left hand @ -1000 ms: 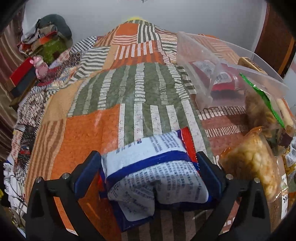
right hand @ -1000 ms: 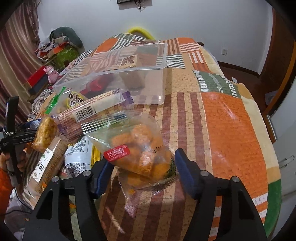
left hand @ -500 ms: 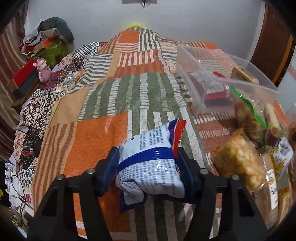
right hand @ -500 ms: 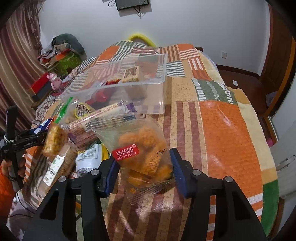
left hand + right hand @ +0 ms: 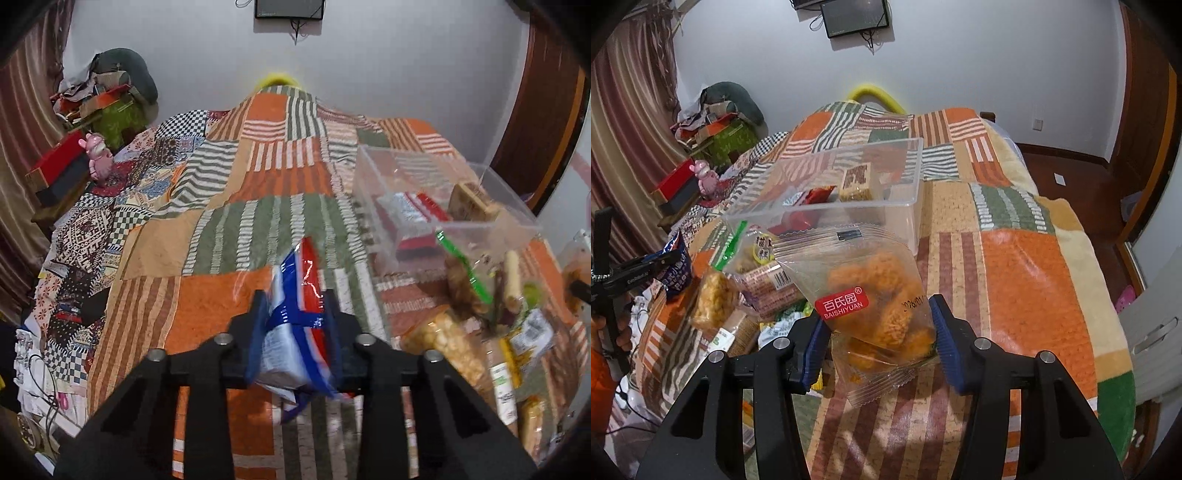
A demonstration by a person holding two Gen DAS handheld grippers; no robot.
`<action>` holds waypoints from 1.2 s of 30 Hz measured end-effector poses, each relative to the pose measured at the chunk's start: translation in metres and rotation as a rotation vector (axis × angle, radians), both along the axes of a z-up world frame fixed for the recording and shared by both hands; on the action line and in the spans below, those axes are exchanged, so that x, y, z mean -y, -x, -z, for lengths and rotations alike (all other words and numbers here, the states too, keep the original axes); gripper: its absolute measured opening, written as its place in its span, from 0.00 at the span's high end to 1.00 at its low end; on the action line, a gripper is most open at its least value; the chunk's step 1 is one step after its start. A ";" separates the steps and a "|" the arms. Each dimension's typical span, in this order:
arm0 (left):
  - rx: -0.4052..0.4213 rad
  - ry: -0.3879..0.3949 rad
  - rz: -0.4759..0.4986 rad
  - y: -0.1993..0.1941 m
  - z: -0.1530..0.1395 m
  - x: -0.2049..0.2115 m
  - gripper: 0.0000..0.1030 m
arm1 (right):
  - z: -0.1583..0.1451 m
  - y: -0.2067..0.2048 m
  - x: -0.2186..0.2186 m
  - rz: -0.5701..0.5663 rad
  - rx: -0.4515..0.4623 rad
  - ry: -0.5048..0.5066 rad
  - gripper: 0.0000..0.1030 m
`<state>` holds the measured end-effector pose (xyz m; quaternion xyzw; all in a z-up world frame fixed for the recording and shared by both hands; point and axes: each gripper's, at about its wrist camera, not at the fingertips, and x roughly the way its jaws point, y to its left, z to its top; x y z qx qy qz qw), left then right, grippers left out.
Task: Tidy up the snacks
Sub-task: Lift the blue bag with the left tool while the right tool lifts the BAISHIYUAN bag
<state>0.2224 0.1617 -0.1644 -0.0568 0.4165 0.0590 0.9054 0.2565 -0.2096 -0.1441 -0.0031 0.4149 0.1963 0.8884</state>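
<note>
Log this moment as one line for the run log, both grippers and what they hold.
left gripper: shut on blue packet | right gripper: shut on orange snack bag | clear bin: part-filled

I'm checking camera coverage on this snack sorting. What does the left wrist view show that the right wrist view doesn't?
Only the left wrist view: the left gripper from behind, shut on the blue and white packet.

Only the right wrist view: the right gripper shut on the clear bag of orange snacks.

Both: the clear plastic bin and the loose snack pile on the patchwork bedspread.
</note>
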 end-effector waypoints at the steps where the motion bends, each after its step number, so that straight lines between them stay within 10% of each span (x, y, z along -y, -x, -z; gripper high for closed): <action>1: 0.007 0.000 0.005 0.000 -0.003 0.002 0.76 | -0.001 -0.001 0.000 0.000 0.004 -0.001 0.53; 3: 0.028 -0.008 0.020 0.000 -0.011 0.006 1.00 | -0.005 -0.001 -0.002 -0.003 0.014 -0.004 0.53; 11: 0.023 -0.047 0.033 -0.003 -0.022 0.017 0.98 | -0.012 -0.003 -0.008 -0.021 0.035 -0.023 0.53; 13: 0.016 -0.034 0.042 -0.002 -0.022 0.016 0.87 | -0.012 -0.003 -0.008 -0.022 0.032 -0.029 0.53; 17: -0.028 -0.037 0.046 -0.002 -0.008 0.014 0.23 | -0.009 -0.004 -0.009 -0.027 0.022 -0.023 0.53; 36: -0.134 -0.109 -0.098 -0.017 0.072 -0.058 0.09 | 0.003 -0.013 -0.014 -0.013 -0.021 0.006 0.53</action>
